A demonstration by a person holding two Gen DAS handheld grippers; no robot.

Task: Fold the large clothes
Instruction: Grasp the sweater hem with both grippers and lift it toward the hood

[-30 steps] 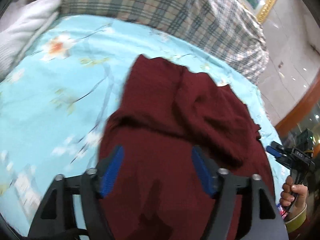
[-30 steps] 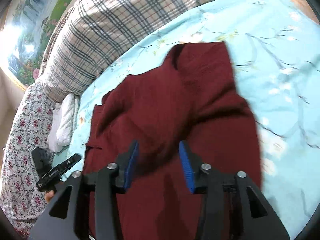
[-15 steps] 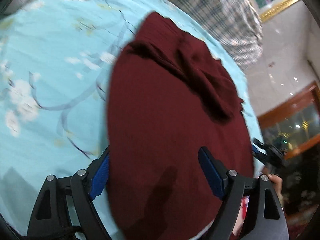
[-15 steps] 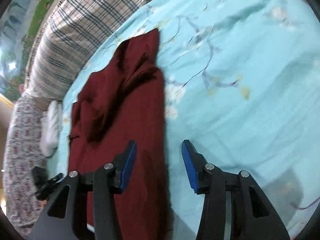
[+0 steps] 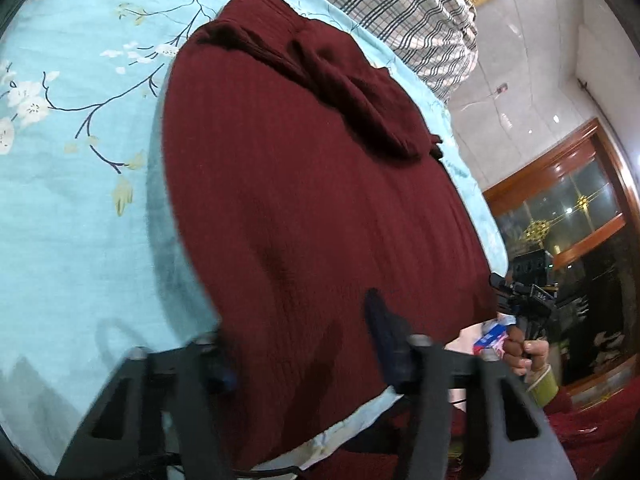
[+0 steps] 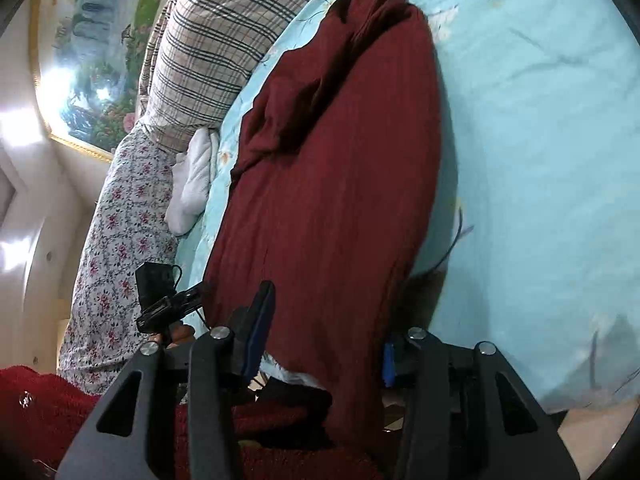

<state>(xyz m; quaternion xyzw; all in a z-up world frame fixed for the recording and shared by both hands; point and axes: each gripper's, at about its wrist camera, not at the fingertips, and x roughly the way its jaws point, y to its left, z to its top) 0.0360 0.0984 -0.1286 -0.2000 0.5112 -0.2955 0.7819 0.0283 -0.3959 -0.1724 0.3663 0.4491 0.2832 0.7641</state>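
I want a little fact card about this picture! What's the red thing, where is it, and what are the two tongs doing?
Red thing: dark red ribbed garment, large
Where: lying on the light blue flowered bedsheet
Shape: mostly flat, with a bunched fold at the far end
Left tongs: open, over the garment's near edge, blurred
Right tongs: open, straddling the garment's near edge
Behind: plaid pillow and a white cloth
Folding: not finished yet

Dim indoor light; left tool (image 5: 300, 352) motion-blurred; fisheye edges warped.
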